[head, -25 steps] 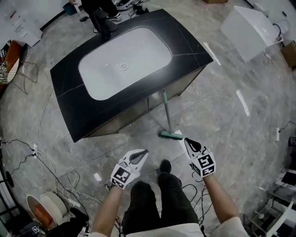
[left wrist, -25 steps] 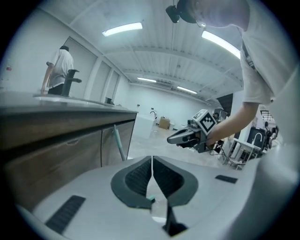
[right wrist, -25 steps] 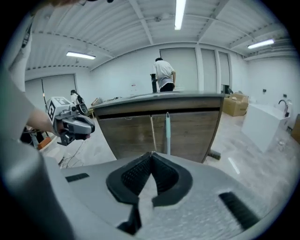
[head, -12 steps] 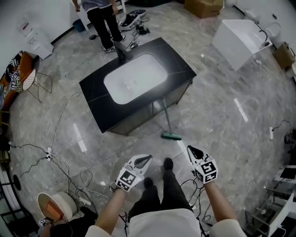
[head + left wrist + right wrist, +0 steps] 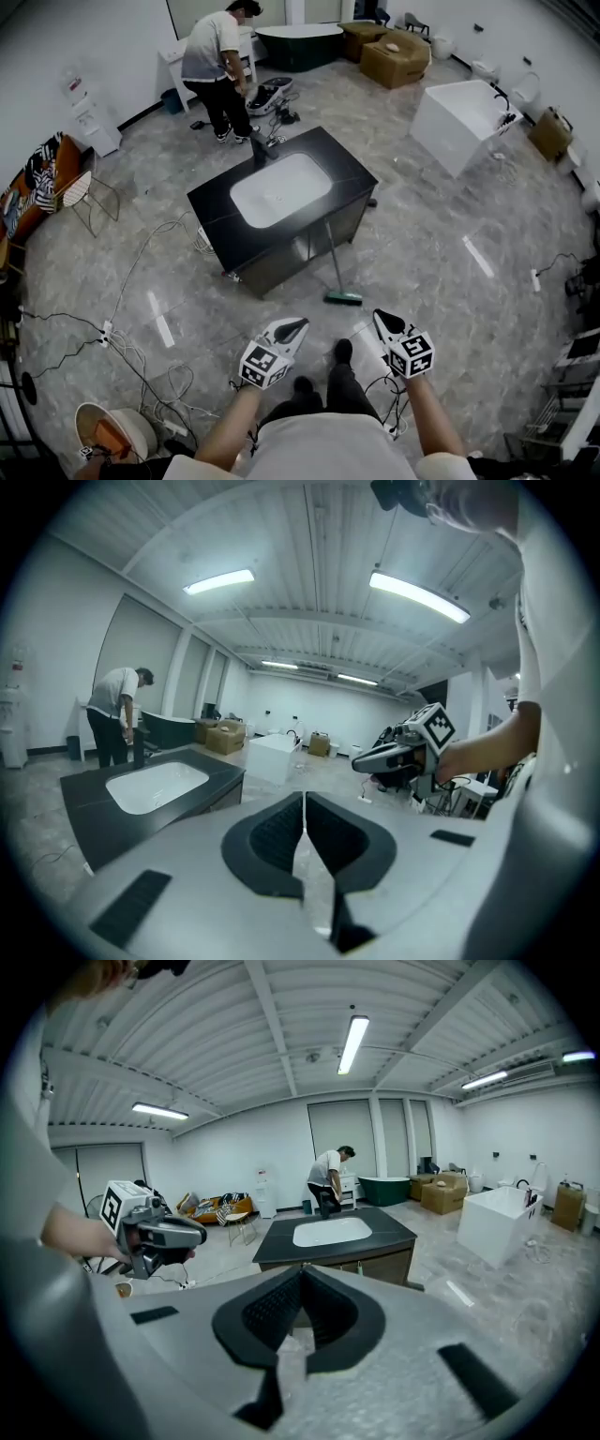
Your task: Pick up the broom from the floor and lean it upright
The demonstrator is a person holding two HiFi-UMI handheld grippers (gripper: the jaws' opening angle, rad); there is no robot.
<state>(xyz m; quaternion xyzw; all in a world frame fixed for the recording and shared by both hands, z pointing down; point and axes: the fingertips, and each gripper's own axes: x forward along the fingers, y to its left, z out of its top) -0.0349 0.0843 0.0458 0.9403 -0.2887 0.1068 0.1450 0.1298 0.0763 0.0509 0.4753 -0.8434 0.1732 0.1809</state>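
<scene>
Jaws of the left gripper (image 5: 295,325) and the right gripper (image 5: 382,319) are both pressed together on nothing, held out in front of the person's body and well apart from the broom (image 5: 335,267). It stands nearly upright, its head on the floor (image 5: 441,281) and its handle apparently propped against the front of the dark counter (image 5: 349,173), which would stop it toppling. The leaning looks done, so neither gripper needs a hold.

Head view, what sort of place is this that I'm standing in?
Probably a bathroom-fixture showroom or workshop, not a home: a black vanity stands alone mid-floor, a white bathtub sits apart on the floor, with cardboard boxes behind and cables trailing about.
</scene>
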